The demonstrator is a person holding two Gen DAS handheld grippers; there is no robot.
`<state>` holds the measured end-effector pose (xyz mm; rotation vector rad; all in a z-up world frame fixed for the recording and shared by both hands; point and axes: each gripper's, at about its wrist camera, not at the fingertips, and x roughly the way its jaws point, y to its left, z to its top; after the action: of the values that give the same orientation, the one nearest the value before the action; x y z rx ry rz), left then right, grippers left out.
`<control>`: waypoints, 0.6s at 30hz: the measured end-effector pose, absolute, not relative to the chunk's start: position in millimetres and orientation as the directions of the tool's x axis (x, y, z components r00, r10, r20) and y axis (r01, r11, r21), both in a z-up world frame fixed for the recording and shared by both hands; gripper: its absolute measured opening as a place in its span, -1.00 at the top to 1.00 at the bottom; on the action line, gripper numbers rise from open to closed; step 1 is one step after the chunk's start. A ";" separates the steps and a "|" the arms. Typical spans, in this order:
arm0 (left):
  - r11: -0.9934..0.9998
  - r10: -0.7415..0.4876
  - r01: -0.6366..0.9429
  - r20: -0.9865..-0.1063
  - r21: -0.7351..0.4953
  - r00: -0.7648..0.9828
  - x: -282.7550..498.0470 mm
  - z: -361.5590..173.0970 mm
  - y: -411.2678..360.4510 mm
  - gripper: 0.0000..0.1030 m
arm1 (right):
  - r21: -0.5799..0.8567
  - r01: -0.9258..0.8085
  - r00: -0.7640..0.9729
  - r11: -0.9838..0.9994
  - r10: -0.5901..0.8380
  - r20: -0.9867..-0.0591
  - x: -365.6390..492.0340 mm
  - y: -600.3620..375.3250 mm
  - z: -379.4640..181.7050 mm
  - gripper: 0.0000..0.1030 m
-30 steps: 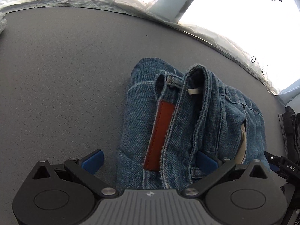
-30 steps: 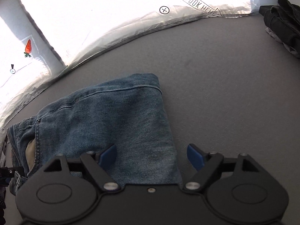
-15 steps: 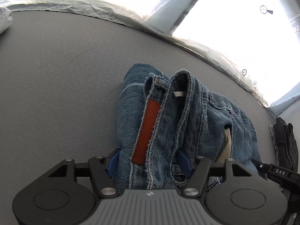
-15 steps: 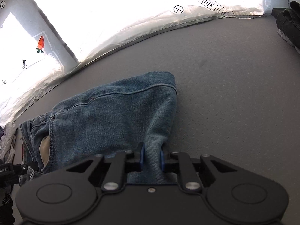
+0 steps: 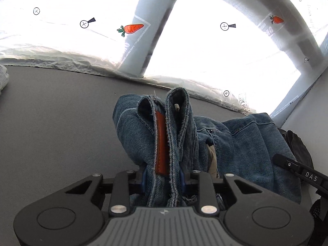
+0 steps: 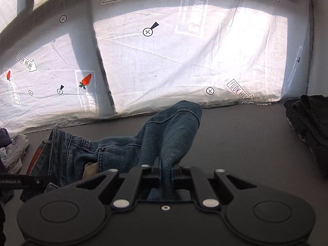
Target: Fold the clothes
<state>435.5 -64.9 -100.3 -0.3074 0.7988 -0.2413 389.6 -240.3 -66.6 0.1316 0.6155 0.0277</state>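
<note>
Both ends of the jeans (image 5: 242, 143) are up off the grey table (image 5: 57, 127) now, where half a second ago they lay flat with my fingers only just closing on them, and a second ago both grippers stood wide apart over the cloth. Left gripper (image 5: 163, 177) is pinching the bunched waistband, orange leather patch (image 5: 161, 143) standing upright between the pads at twelve o'clock; right gripper (image 6: 165, 171) is pressed tight on a thin ridge of the leg, and the hem end rises toward twelve o'clock against the white backdrop (image 6: 184, 61). The middle sags low between my hands, off at three o'clock from the left and nine o'clock from the right. Risk, as I judge it: the right-hand bite is narrow, perhaps only the top layer, so heavy denim could slide out or the fold could peel open if I swing fast. The waistband is thick and stacked, so one layer may creep free of the left pads. Dark clothing (image 6: 307, 121) sits at two o'clock from the right, pale clothes (image 6: 16, 151) at nine; a wide carry could drag across either.
</note>
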 end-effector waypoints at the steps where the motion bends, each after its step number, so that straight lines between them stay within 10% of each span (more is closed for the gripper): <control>1: 0.924 -0.339 0.110 -0.650 -0.366 0.680 430.3 -94.9 -69.4 0.42 | 0.131 0.025 0.823 0.991 0.054 -0.566 381.5 -243.4 -59.7 0.83; 18: 0.772 -0.622 0.335 -0.530 -0.541 0.576 360.4 -89.3 -179.6 0.42 | 0.029 0.300 0.834 0.953 -0.247 -0.493 254.4 -325.2 5.2 0.83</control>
<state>360.4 -179.6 -89.3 -0.4076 0.7711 -0.5785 254.4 -325.2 5.2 0.1071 0.5077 -0.2907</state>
